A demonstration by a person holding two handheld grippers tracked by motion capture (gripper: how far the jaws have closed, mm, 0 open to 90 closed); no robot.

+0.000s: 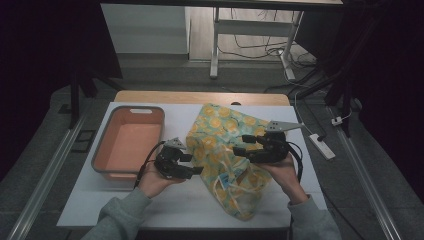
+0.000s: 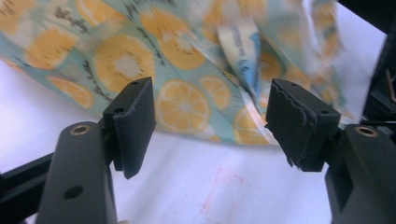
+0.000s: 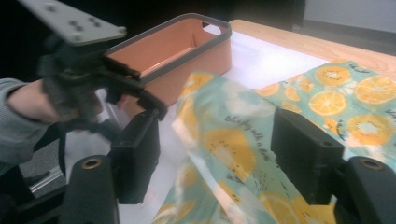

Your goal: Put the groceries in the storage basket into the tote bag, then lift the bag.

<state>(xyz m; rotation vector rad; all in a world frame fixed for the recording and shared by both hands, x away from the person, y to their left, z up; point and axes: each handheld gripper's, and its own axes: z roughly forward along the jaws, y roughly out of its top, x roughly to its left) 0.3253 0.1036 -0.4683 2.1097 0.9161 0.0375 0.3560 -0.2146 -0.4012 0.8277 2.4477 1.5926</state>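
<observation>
Cloth bag (image 1: pixel 227 155) sprawls at the frame's centre on the surface, beside the empty orange tub (image 1: pixel 129 142). My left hand-held gripper (image 1: pixel 196 170) and right hand-held gripper (image 1: pixel 239 145) gape, grasping nothing; work looks barely begun.

The teal, orange-slice-printed cloth bag (image 1: pixel 225 150) looks soft and matt. The orange plastic tub (image 1: pixel 129 142) is smooth with a grey rim. The white table cover (image 1: pixel 165 202) seems papery, edged by pale wood (image 1: pixel 200 97).
</observation>
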